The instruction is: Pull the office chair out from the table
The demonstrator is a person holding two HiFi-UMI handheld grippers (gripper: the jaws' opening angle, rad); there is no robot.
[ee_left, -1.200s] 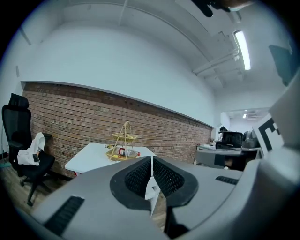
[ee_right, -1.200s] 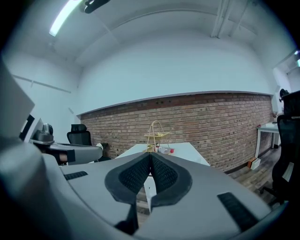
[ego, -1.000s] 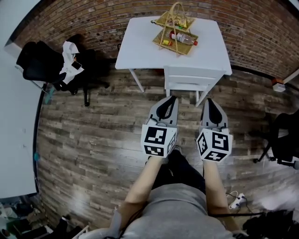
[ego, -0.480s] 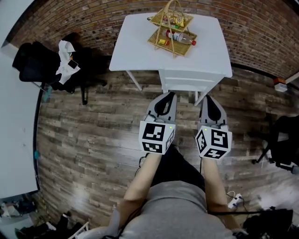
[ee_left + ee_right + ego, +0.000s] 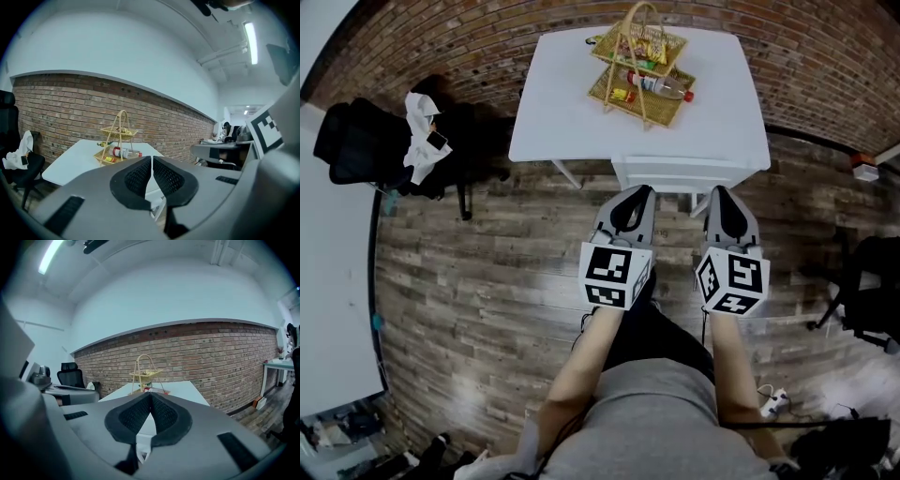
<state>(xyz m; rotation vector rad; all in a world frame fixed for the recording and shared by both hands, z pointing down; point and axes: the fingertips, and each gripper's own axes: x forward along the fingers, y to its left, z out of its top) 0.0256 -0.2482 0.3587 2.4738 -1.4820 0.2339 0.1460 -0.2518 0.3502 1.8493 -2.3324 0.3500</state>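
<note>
Task not yet begun; left gripper (image 5: 637, 194) and right gripper (image 5: 722, 194) hovering just short of tabletop (image 5: 572, 112), fingers pressing together on nothing; black office chair (image 5: 366, 141) standing left of tabletop, white cloth (image 5: 420, 131) draping it, well apart from both grippers; white seat-like piece (image 5: 675, 173) sitting tucked under near edge; reaching, gripping, pulling all remaining

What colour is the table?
The table is white; the head view shows it best.
</note>
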